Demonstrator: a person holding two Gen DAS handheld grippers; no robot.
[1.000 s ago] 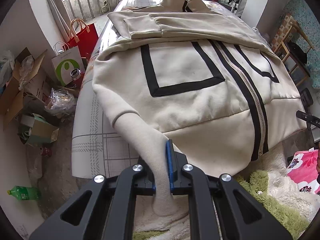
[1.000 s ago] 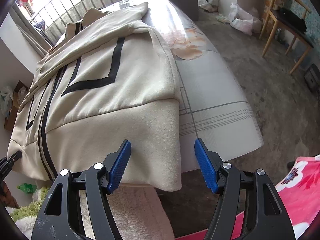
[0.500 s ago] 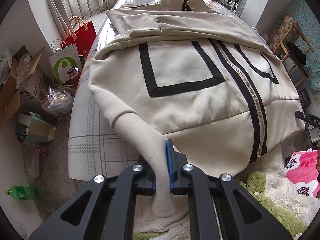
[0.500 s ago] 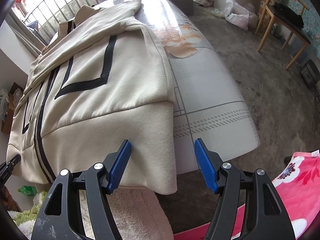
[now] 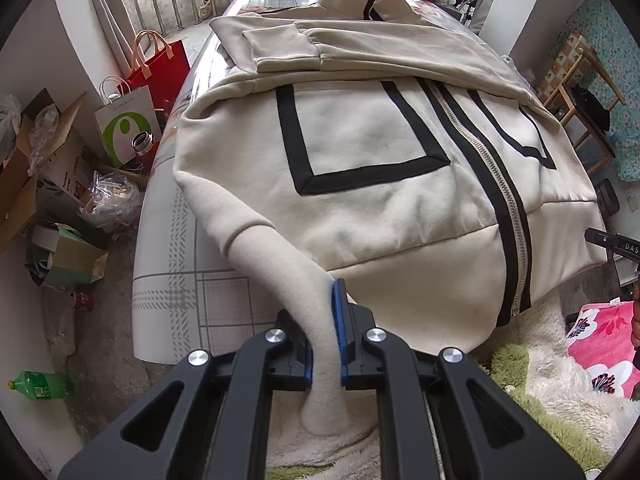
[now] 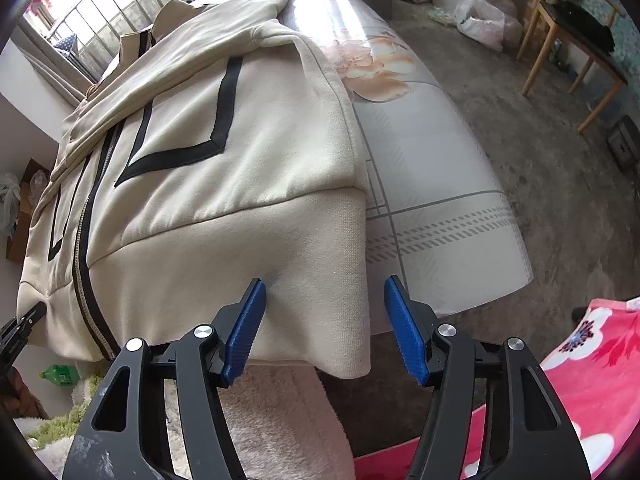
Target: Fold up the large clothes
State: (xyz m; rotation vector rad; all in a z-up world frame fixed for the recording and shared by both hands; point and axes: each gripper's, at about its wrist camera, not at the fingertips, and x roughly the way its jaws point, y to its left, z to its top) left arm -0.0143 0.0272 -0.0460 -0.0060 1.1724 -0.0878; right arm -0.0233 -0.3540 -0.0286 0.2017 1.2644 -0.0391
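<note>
Apparently the left tongs (image 5: 325,344) pinch the jacket (image 5: 360,152) hem, pads mostly hidden.

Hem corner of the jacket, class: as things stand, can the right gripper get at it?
Probably yes. The right gripper has been closing, its blue pads not yet pressing, either side of the hem corner hanging over the table edge, with nothing between.

Your left gripper (image 5: 324,344) has a matte black plastic frame with triangular cut-outs, four round silver screw heads and blue ribbed pads. Your right gripper (image 6: 324,328) matches it: black arms, silver screws, blue ribbed pads (image 6: 404,330), with whitish scuffs on its lower left arm.
</note>
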